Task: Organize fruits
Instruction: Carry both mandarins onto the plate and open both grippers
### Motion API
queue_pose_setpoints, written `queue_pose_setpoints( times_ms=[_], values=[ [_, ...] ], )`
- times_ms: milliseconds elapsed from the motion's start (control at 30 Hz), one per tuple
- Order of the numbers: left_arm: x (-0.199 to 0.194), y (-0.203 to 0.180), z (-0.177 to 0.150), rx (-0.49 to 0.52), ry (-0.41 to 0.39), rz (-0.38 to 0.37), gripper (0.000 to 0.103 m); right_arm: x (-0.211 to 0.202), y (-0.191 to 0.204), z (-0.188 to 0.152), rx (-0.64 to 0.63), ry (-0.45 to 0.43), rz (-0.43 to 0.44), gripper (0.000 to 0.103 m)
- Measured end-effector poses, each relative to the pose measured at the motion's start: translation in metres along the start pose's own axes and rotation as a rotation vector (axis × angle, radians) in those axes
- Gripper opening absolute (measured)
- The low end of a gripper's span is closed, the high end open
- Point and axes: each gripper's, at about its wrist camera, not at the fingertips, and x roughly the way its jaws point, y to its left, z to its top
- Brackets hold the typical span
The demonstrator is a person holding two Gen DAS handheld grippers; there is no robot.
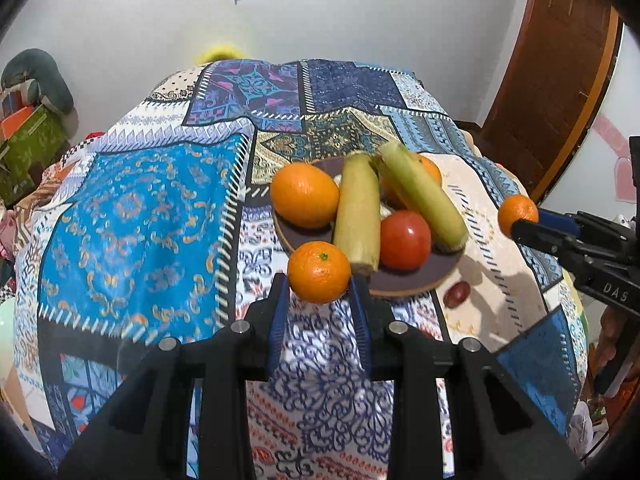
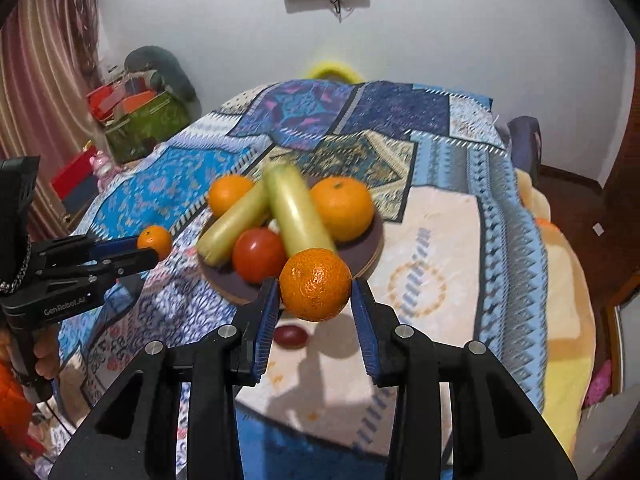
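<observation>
While both grippers hover near the plate, we read the scene as follows.

Left gripper (image 1: 319,280): its jaws pinch a small orange (image 1: 319,271), held in the air just in front of the plate's near rim.

Right gripper (image 2: 315,287): its jaws pinch a second small orange (image 2: 315,285), likewise lifted, above the bed cover and the plate's near edge.

Plate (image 1: 416,280): we see a dark round plate resting on the patchwork bed cover (image 1: 140,208); it carries two larger oranges (image 1: 305,195), two pale green-yellow oblong pieces of produce (image 1: 357,220) and a red tomato (image 1: 405,240).

Loose item: a small dark-red fruit (image 2: 291,336) lies on the cover just beside the plate, untouched.

Progress: we judge the sorting partly done; most produce already sits on the plate.

Remaining: we judge that both held oranges want placing, and the dark-red fruit wants collecting.
</observation>
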Motion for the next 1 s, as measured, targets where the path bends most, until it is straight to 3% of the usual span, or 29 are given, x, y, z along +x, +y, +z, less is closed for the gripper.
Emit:
queue_pose_setpoints(
  times_ms=[433,1000],
  values=[
    [0.030,0.007,0.025,-0.015,-0.015,0.005,0.027,0.036,-0.027,0.017,0.017,0.008,-0.027,0.034],
    [0.054,0.011,0.043,-0.059,-0.013,-0.048,0.027,0.064,-0.038,0.023,0.051,0.053,0.029,0.035]
  ],
)
